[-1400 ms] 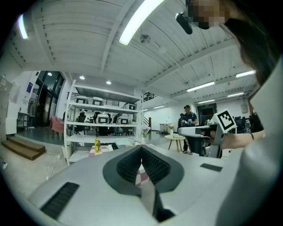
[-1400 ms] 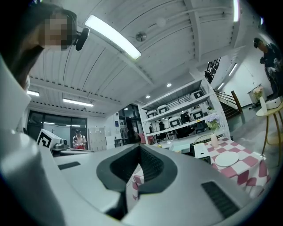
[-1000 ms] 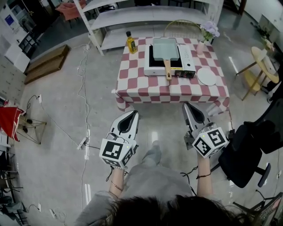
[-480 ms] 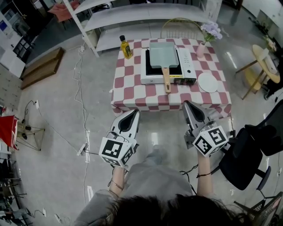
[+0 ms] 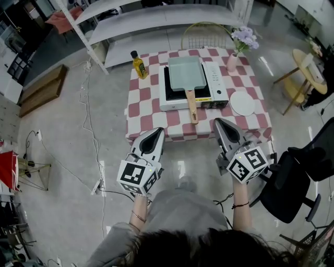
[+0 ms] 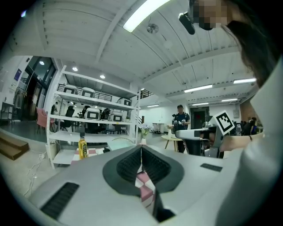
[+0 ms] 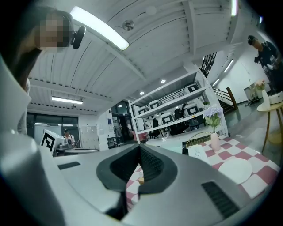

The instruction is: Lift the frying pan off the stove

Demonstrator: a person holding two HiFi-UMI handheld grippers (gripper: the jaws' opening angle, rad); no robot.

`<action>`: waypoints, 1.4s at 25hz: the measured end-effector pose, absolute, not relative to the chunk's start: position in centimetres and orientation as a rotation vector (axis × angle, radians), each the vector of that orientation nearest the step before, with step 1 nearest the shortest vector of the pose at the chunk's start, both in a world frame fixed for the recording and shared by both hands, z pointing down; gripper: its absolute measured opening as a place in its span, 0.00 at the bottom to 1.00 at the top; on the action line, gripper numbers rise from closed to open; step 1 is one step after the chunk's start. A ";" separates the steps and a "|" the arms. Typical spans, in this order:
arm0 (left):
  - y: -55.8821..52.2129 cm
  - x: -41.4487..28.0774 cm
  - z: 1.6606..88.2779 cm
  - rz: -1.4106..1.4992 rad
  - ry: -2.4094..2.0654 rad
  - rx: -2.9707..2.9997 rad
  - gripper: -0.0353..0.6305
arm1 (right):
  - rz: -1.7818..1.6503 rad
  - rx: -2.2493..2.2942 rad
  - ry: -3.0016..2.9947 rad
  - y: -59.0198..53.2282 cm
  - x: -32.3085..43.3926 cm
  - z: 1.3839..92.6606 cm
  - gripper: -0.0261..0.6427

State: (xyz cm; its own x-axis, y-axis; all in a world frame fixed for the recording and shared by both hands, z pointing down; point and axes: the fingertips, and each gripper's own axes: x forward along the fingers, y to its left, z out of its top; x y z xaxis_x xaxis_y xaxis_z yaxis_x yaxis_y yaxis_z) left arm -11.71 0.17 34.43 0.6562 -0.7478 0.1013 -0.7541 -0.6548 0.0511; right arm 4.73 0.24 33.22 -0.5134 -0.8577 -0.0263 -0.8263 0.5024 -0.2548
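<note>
A square pale-green frying pan sits on a white portable stove on the red-and-white checked table. Its wooden handle points toward me. Both grippers hang level in front of the table's near edge, apart from the pan. My left gripper is shut and empty, left of the handle. My right gripper is shut and empty, right of the handle. In the left gripper view the jaws meet in a thin line. The right gripper view shows its jaws closed the same way.
On the table stand an oil bottle, a pink vase with flowers and a white plate. White shelving runs behind the table. A black chair is at my right, cables lie on the floor at left.
Both grippers have moved forward toward the table, whose near edge now lies just beyond their tips. Both jaws stay shut.
</note>
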 end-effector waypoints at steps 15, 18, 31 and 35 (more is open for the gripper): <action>-4.0 -8.7 36.0 0.146 -1.117 2.784 0.09 | -0.377 -1.487 2.572 -3.4 5.4 34.9 0.07; -4.6 -8.8 36.4 0.160 -1.132 2.764 0.09 | -0.399 -1.476 2.578 -4.1 5.3 35.2 0.07; -9.3 -7.6 38.7 0.211 -1.202 2.625 0.09 | -0.534 -1.438 2.616 -10.0 6.9 37.3 0.07; -10.8 -6.9 39.8 0.246 -1.202 2.584 0.09 | -0.595 -1.376 2.652 -11.9 6.9 38.1 0.07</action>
